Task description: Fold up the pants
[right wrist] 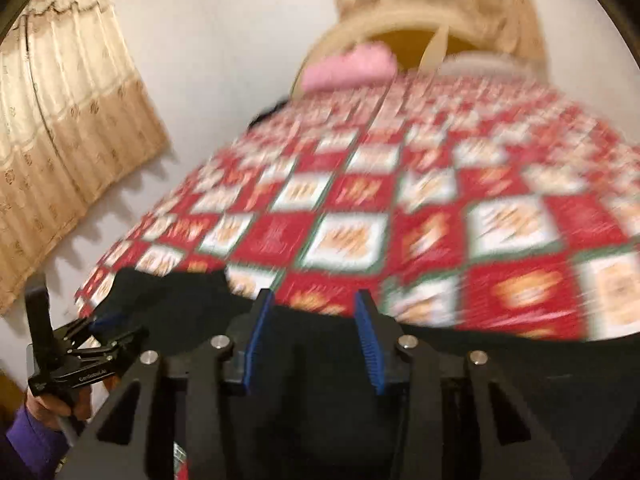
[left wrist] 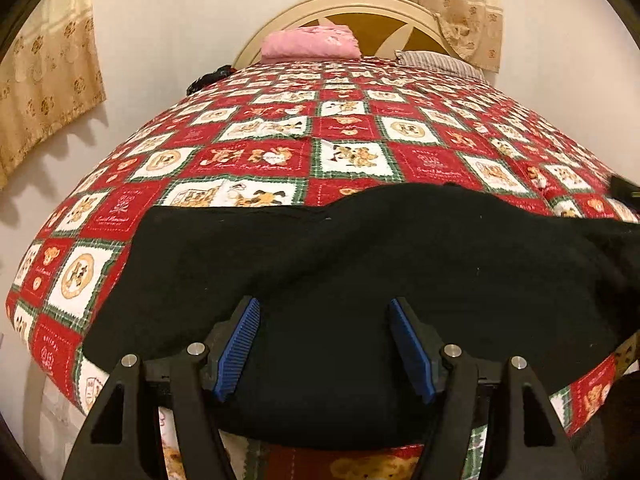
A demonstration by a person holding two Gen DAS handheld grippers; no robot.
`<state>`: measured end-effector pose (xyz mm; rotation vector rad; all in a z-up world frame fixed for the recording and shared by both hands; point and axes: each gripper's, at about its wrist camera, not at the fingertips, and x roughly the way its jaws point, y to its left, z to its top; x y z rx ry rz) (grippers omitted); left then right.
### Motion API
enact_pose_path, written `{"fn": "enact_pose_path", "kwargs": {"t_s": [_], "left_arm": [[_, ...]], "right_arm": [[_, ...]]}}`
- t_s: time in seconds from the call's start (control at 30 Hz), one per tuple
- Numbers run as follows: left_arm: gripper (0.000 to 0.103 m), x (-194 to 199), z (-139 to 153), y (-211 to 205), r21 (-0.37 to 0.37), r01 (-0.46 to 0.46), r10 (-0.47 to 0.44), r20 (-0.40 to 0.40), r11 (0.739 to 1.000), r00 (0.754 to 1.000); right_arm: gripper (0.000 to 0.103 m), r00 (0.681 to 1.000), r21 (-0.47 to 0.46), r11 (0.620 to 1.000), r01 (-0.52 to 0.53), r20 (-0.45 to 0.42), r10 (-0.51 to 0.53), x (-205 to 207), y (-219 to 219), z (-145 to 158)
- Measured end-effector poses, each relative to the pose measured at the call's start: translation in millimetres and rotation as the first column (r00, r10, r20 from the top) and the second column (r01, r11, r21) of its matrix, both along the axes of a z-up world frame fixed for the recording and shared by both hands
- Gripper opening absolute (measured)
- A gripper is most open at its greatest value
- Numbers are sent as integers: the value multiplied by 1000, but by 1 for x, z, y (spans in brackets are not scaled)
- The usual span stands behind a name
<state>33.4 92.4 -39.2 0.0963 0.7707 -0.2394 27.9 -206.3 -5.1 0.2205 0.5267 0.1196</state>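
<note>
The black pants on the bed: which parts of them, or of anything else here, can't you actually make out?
- Black pants: left wrist view, right end cut off by the frame edge; legs and waistband indistinguishable in the uniform black.
- Quilt: right wrist view, motion blur smears its pattern.
- Dark item beside the pink bundle: too small to identify.
- Left hand-held gripper: right wrist view, fingertips unclear against the pants.

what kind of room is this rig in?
Almost certainly a home bedroom: a bed with a red patchwork quilt, an arched headboard with a pink pillow against it, and curtains on the wall. Black pants lie at the quilt's near edge.
</note>
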Motion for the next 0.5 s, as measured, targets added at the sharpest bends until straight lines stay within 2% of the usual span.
{"fn": "enact_pose_path", "kwargs": {"t_s": [0.1, 0.17, 0.27, 0.3, 0.33, 0.4, 0.43, 0.47, 0.5], "left_arm": [[68, 1, 9, -2, -25, -5, 6, 8, 1000, 1000], [68, 0, 17, -11, -33, 24, -24, 24, 999, 999], [68, -3, 26, -29, -4, 69, -68, 59, 998, 996], [68, -3, 27, -35, 7, 81, -81, 64, 997, 995], [68, -4, 28, -43, 20, 93, -94, 65, 996, 993], [68, -4, 28, -51, 28, 101, -103, 59, 994, 993], [68, -5, 29, -57, 29, 108, -110, 53, 994, 993], [68, -7, 30, -59, 28, 112, -113, 53, 993, 992], [68, -8, 31, -62, 27, 115, -116, 56, 993, 992]], "right_arm": [[46, 983, -51, 985, 167, 83, -162, -42, -46, 20], [47, 934, -71, 936, 344, 128, -334, -79, -95, 33], [47, 825, -85, 823, 562, 127, -551, -123, -170, 44], [51, 791, -87, 787, 611, 123, -600, -137, -194, 46], [65, 757, -78, 754, 652, 117, -643, -150, -221, 48], [81, 753, -37, 753, 657, 92, -652, -160, -256, 50], [81, 754, -2, 755, 656, 52, -655, -165, -282, 48], [76, 752, 7, 752, 659, 24, -659, -164, -293, 47], [60, 755, 16, 755, 656, -15, -656, -163, -307, 43]]}}
